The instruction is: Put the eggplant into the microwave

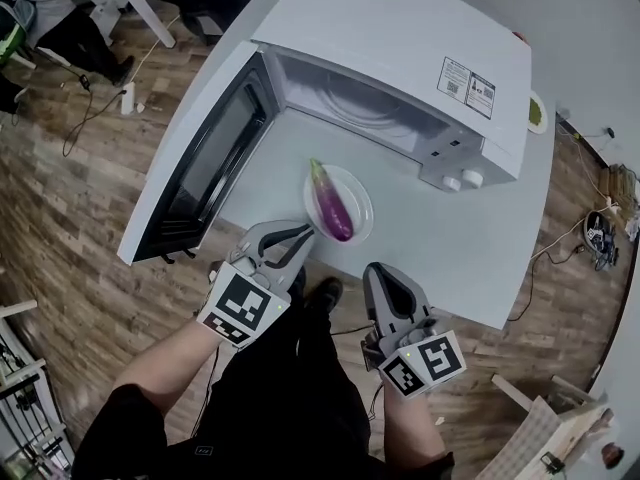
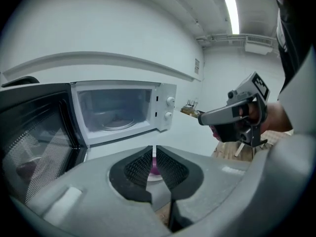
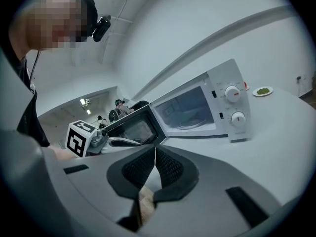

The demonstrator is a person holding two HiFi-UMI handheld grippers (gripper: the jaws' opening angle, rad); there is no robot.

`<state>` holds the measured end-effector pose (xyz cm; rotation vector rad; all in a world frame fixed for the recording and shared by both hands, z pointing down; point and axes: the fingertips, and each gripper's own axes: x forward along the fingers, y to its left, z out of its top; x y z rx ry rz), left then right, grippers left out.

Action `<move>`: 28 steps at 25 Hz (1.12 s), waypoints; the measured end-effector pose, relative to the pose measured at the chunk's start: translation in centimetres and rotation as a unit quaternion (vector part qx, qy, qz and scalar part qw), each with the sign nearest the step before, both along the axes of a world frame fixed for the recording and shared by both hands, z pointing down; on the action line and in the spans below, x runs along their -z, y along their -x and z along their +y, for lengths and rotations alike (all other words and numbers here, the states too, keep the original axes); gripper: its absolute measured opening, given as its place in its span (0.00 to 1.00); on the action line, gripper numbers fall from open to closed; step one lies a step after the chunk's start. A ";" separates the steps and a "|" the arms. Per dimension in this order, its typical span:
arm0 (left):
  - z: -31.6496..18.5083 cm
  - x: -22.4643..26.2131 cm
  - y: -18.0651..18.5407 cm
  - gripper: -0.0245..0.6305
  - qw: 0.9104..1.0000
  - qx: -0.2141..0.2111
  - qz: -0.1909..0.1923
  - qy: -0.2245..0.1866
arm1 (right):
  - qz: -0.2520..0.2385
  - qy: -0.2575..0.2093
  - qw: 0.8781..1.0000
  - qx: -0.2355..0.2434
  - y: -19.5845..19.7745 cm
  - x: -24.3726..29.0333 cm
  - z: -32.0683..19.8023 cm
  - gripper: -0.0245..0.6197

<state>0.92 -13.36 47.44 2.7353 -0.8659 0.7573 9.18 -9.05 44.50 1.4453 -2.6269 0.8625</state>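
A purple eggplant (image 1: 333,206) lies on a small white plate (image 1: 358,190) on the grey table, just in front of the white microwave (image 1: 400,48). The microwave's door (image 1: 205,163) stands swung open to the left and its cavity (image 2: 116,113) shows only the glass turntable. My left gripper (image 1: 304,232) is shut with nothing in it, its tips at the plate's near rim. A sliver of eggplant (image 2: 154,168) shows between its jaws in the left gripper view. My right gripper (image 1: 378,270) is shut and empty, at the table's front edge to the right of the plate.
A small plate with something green (image 1: 536,113) sits on the table (image 1: 450,248) to the right of and behind the microwave. The open door juts out past the table's left side. Wooden floor with cables, chairs and timber surrounds the table.
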 end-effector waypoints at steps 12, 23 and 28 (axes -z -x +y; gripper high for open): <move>-0.7 -7.5 -0.5 0.15 0.992 -0.070 -0.102 -0.001 | 0.002 0.020 1.000 0.013 0.6 -3.8 -1.5 0.06; 0.1 -11.6 -1.2 0.20 0.949 -0.191 -0.238 -0.081 | -0.007 0.029 1.000 0.008 0.8 -4.7 -1.8 0.06; 0.3 -12.4 -1.7 0.20 0.933 -0.213 -0.269 -0.106 | -0.009 0.030 1.000 0.004 0.4 -4.6 -1.6 0.06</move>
